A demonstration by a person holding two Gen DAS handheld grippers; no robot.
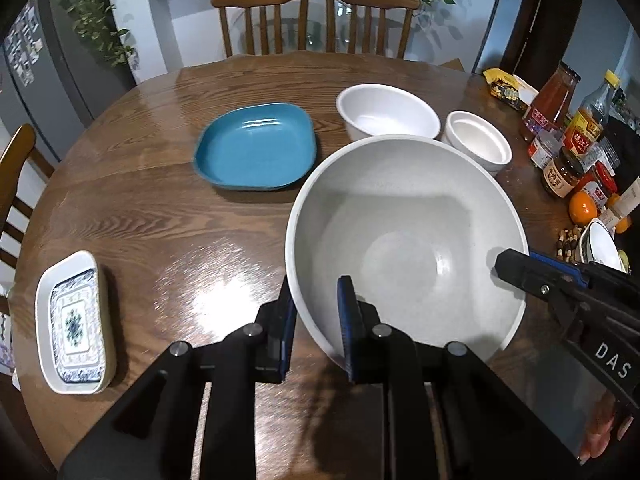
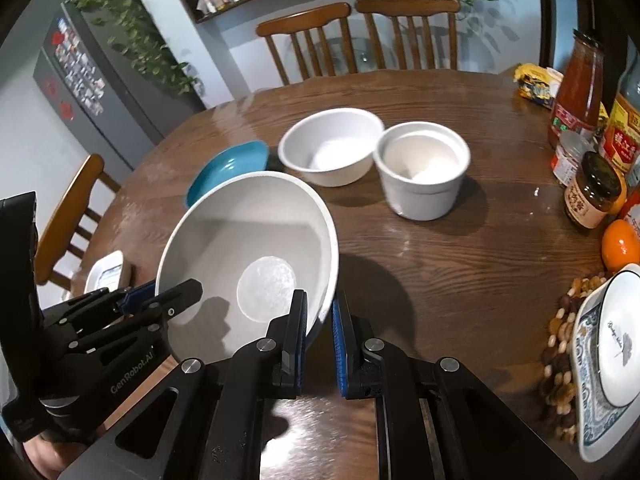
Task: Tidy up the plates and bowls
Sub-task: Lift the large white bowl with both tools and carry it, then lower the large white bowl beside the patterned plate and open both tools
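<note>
Two grippers, left gripper (image 1: 316,320) and right gripper (image 2: 320,332), clamp an empty grey bowl (image 1: 404,236).

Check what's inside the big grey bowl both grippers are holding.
Big grey bowl looks empty: bare speckled interior, only gripper shadows. Fingers of the left gripper and right gripper cover small rim patches.

Blue plate (image 2: 230,168) mostly hidden behind big white bowl (image 2: 248,248) at its 11 o'clock in right view. Patterned dish (image 2: 608,360) cut by frame edge at 4 o'clock. Jar labels (image 1: 556,178) too small to read. Small tray (image 2: 108,272) blurred.
</note>
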